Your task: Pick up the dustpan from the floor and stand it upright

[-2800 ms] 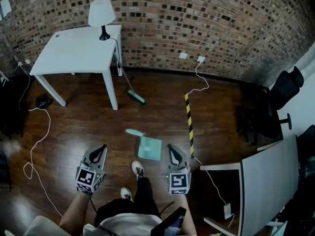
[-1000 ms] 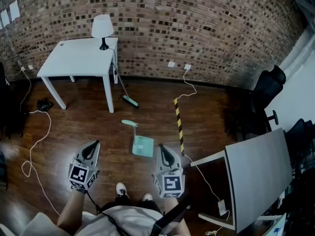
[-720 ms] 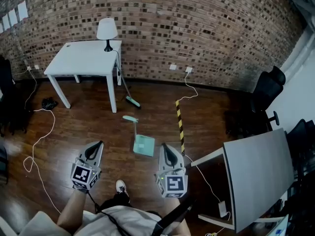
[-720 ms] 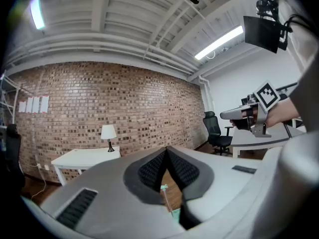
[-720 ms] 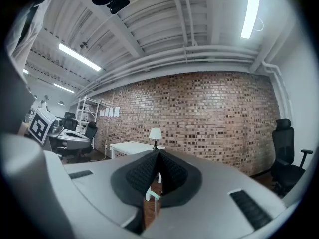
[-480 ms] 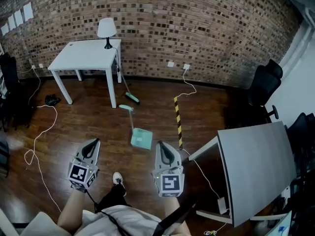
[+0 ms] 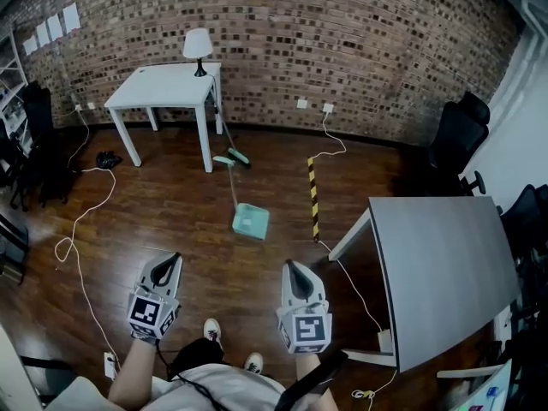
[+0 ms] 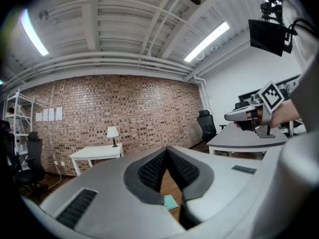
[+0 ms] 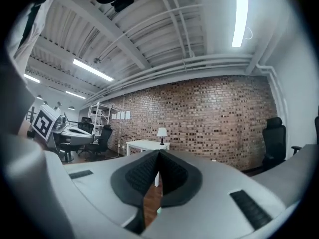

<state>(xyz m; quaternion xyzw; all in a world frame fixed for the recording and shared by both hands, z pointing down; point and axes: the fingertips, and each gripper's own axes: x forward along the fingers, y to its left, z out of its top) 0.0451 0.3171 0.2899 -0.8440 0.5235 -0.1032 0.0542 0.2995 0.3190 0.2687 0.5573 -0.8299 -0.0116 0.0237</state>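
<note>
Farther off now, dustpan lies flat, handle toward wall; left gripper and right gripper closed, empty.

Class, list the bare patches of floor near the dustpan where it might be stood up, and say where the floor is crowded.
Bare wood lies between the dustpan and the white cable at left, and on the dustpan's near side. Crowded: the broom by the white table leg, and the striped strip at right.

- Left gripper view: the left gripper hides most of the dustpan; only a teal corner shows.
- Head view: the bottom edge cuts off the person, and the right edge cuts a black chair.
</note>
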